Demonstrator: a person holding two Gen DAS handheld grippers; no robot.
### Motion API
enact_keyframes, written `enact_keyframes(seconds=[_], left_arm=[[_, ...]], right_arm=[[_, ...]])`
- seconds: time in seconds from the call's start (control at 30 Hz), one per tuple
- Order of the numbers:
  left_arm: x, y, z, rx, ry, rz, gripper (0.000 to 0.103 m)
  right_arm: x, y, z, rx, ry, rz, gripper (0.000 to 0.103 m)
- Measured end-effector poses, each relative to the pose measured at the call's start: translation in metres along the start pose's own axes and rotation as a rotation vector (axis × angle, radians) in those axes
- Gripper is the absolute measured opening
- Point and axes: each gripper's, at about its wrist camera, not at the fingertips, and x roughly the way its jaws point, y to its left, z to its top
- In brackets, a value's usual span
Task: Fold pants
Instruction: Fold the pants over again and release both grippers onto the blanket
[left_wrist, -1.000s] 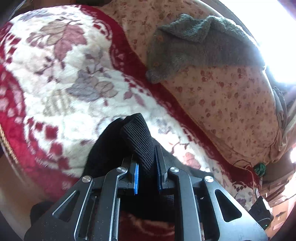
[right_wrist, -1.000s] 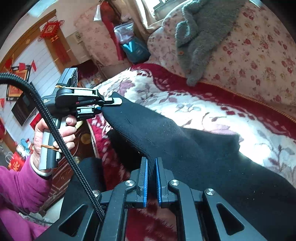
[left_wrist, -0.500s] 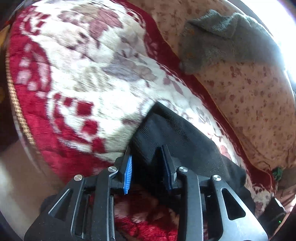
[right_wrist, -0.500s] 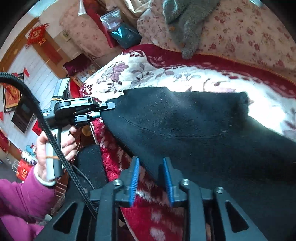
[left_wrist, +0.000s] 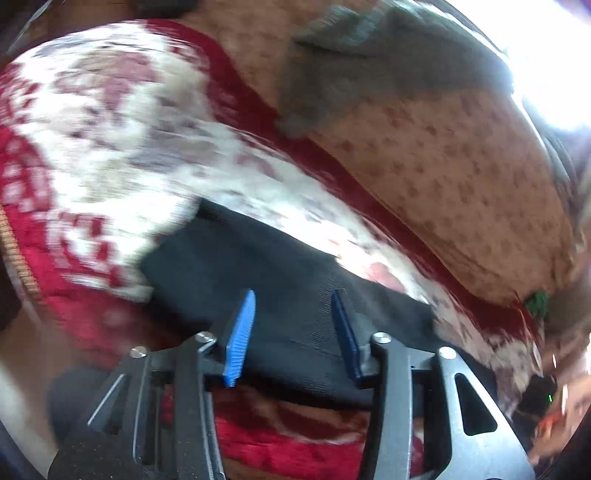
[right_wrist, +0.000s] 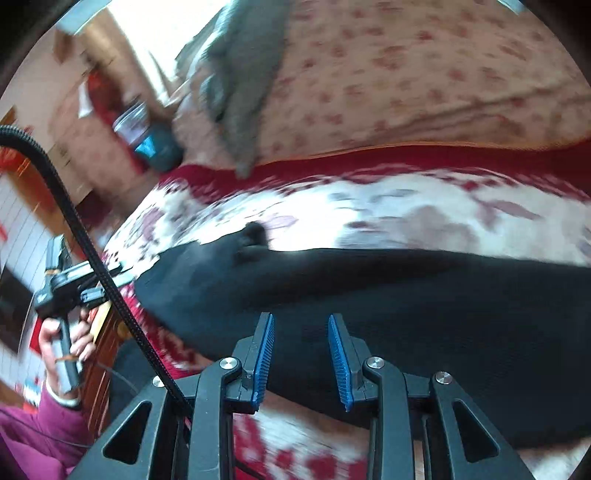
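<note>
both grippers released pants (right_wrist: 406, 295), lying flat crosswise.

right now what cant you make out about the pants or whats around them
- Black pants: right end cut off by the right wrist view's edge, so folds uncountable.
- Blanket pattern: motion-blurred, left wrist view.
- Grey cloth: blurred, kind unclear.
- Pants' near edge: hidden behind the open right hand-held gripper.

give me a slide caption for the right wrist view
Right hand-held gripper open over black pants lying on a red floral blanket.
</note>
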Motion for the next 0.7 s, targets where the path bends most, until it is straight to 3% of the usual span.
enact_keyframes(seconds=[0.2, 0.4, 0.7], left_arm=[[0.049, -0.076, -0.017, 0.144, 0.138, -0.086, 0.043], [0.093, -0.136, -0.034, 0.299, 0.211, -0.085, 0.043], [0.126, -0.154, -0.041, 0.347, 0.163, -0.021, 0.044]], right_arm=[[-0.034, -0.025, -0.002, 0.054, -0.060, -0.041, 0.031], [-0.072, -0.058, -0.007, 0.105, -0.109, -0.111, 0.032], [-0.137, -0.121, -0.042, 0.256, -0.171, -0.282, 0.037]])
